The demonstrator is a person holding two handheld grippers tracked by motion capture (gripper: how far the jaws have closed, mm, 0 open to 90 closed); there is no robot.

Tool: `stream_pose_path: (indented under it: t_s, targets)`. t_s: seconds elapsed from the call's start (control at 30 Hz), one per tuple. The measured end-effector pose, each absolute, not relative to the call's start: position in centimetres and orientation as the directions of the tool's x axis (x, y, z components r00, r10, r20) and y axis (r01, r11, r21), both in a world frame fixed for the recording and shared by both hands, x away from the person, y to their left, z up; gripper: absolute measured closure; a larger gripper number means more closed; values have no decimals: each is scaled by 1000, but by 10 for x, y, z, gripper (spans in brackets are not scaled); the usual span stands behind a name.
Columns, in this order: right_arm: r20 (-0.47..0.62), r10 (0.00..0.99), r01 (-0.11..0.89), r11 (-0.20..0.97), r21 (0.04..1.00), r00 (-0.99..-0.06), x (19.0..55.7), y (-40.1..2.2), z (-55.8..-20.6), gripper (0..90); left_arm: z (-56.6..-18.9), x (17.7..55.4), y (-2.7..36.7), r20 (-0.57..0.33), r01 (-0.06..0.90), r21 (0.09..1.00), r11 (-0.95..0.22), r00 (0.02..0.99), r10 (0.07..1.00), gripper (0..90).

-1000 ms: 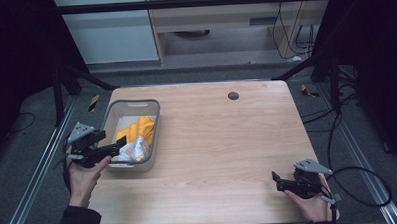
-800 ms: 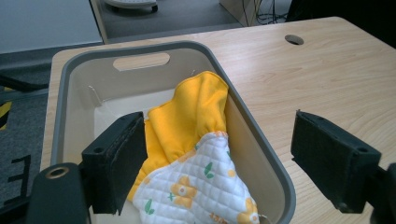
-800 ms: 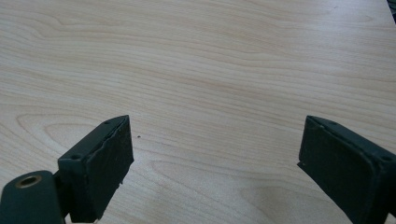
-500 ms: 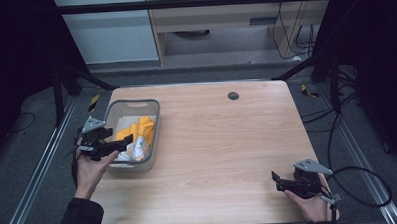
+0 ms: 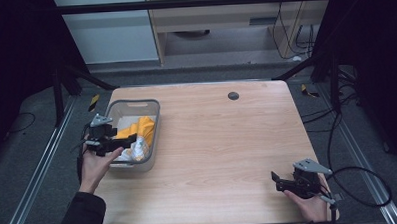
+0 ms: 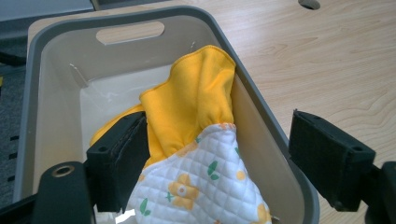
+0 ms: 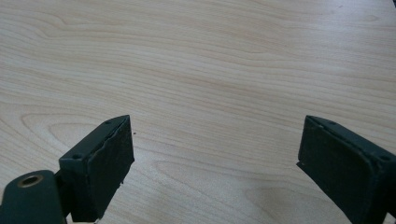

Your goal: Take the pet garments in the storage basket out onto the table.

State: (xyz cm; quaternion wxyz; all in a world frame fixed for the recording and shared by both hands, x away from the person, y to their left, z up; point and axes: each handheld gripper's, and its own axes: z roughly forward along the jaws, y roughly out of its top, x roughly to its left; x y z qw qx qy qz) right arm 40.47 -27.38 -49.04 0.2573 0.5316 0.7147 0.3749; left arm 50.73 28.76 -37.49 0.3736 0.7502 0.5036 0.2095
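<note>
At the desk's [image 5: 227,141] left side sits a grey bin [image 5: 152,138] holding a yellow cloth [image 6: 196,107] with a quilted, flower-printed white part; the left gripper [image 5: 130,140] reaches into the bin, jaws wide, one inside beside the cloth, one outside the wall; the right gripper [image 5: 275,180] hovers near the front right corner, jaws wide over bare wood.
</note>
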Motion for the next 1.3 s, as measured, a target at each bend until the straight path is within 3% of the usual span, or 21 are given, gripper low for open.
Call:
stream_pose_path:
  t_s: [1.3]
  targets:
    - [34, 947, 576, 165, 801, -318, 407, -273, -492, 117, -392, 536, 265, -34, 731, 601, -324, 428, 903, 368]
